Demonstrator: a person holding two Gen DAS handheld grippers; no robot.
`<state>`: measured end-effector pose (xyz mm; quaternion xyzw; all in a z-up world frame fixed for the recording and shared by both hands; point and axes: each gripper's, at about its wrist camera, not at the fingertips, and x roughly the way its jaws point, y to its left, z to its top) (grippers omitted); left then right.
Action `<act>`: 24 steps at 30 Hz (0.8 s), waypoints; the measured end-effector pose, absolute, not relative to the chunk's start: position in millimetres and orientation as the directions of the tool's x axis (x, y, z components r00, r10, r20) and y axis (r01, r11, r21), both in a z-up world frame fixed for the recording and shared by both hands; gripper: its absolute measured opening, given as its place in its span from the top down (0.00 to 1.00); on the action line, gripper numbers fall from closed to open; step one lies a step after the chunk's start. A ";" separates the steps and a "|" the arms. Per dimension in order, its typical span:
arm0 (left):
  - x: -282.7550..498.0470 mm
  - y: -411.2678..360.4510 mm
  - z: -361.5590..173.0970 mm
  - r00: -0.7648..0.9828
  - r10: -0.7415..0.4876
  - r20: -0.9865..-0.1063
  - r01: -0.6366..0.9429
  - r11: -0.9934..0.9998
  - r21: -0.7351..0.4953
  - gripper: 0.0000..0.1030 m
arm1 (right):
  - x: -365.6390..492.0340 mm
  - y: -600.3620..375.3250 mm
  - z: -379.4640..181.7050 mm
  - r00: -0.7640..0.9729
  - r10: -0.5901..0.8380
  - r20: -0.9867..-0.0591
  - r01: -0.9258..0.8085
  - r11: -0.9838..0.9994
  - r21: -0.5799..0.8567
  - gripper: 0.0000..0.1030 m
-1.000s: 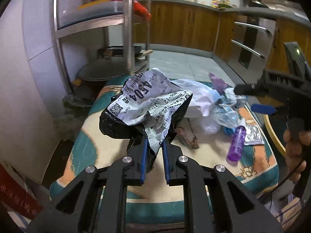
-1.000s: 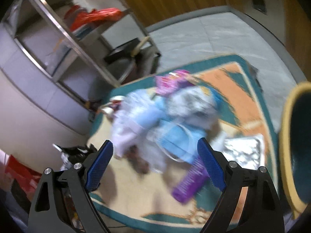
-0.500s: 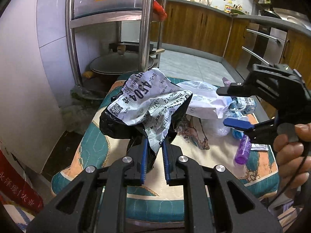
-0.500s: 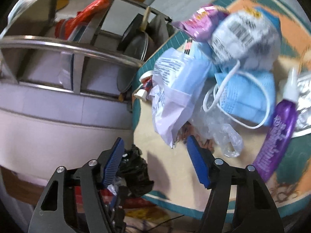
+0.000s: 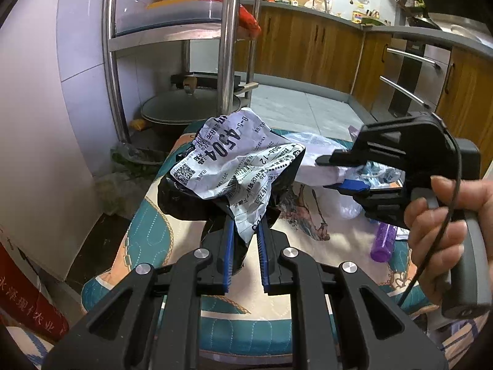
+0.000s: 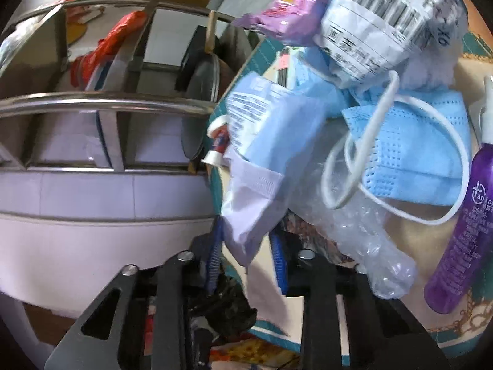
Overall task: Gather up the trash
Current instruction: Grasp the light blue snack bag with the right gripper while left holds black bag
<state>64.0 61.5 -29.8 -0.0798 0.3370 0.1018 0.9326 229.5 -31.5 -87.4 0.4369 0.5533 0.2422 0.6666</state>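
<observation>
While the left gripper pinches a black bag with a label, the right gripper is closing on a white pouch between its jaws.

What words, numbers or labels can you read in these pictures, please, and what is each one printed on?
"4504", "B-5" and "B06-12": crumpled shipping label on the black bag, seen upside down; its QR code and small print are unreadable.
"tanio", cut off at the picture's edge: purple bottle; the lines beneath are too small.
Barcode and large characters: crumpled white label, not legible.
Large pale characters: red strip, partly cut off.
Blue-white pouch: print blurred.
</observation>
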 end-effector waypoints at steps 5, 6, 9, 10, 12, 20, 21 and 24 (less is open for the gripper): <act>61.8 59.0 -26.8 0.763 0.137 -0.632 -0.239 0.968 -0.079 0.87 | 221.7 -30.6 -71.1 0.288 0.806 -0.517 0.089 0.515 0.853 0.78; 61.7 58.9 -25.8 0.766 0.135 -0.629 -0.237 0.968 -0.081 0.87 | 219.8 -32.0 -66.9 0.295 0.805 -0.515 0.076 0.518 0.852 0.78; 60.4 58.7 -23.7 0.772 0.130 -0.622 -0.231 0.969 -0.084 0.87 | 212.8 -38.6 -53.9 0.322 0.794 -0.516 0.042 0.533 0.845 0.79; 60.1 59.0 -23.3 0.773 0.128 -0.621 -0.230 0.969 -0.087 0.87 | 210.1 -40.7 -48.3 0.331 0.789 -0.517 0.026 0.540 0.841 0.80; 59.1 59.8 -21.0 0.780 0.113 -0.615 -0.223 0.969 -0.105 0.87 | 204.4 -45.1 -33.6 0.351 0.778 -0.522 -0.020 0.563 0.826 0.80; 56.4 54.5 -3.3 0.809 0.069 -0.584 -0.179 0.975 -0.134 0.87 | 175.7 -80.4 12.8 0.413 0.769 -0.488 -0.148 0.586 0.797 0.82; 55.3 53.0 0.4 0.814 0.061 -0.578 -0.172 0.975 -0.139 0.87 | 170.4 -88.7 17.2 0.419 0.773 -0.476 -0.157 0.578 0.801 0.82; 53.8 47.2 10.0 0.824 0.039 -0.565 -0.152 0.976 -0.154 0.87 | 156.2 -111.6 27.5 0.438 0.780 -0.446 -0.171 0.559 0.811 0.82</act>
